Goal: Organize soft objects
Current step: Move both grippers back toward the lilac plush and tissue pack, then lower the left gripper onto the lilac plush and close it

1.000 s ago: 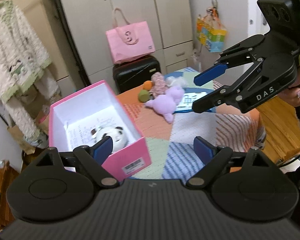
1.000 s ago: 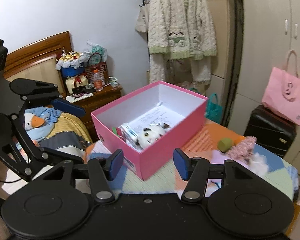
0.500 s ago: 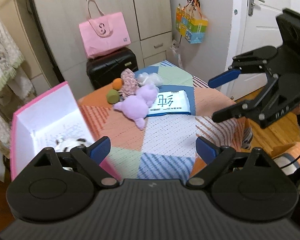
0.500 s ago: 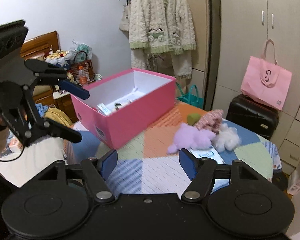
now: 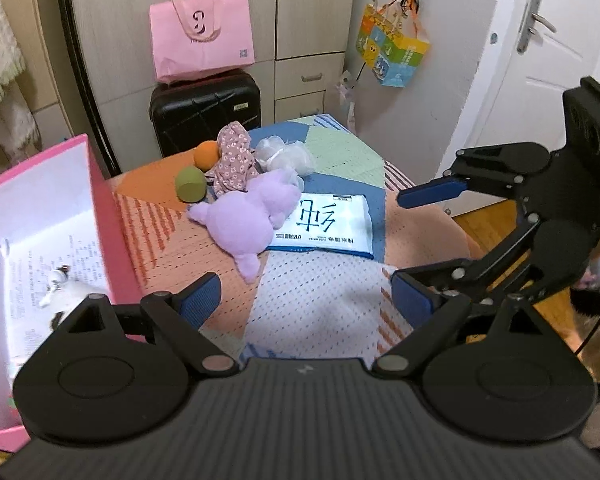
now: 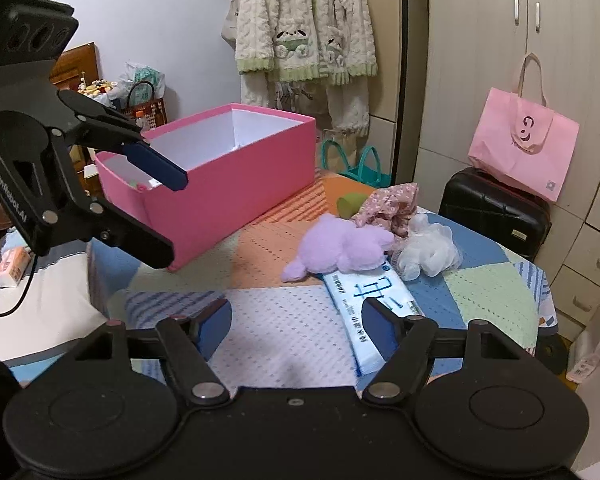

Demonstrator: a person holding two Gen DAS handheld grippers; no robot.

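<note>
Near the far edge of the patchwork-covered table, a purple plush toy is lying partly on a tissue pack, with a floral cloth, a white mesh puff, a green ball and an orange ball clustering behind it. At the table's left edge a pink box is standing open. The left gripper is hovering with jaws wide and empty; the right gripper, its jaws having just been opening, is holding nothing.
</note>
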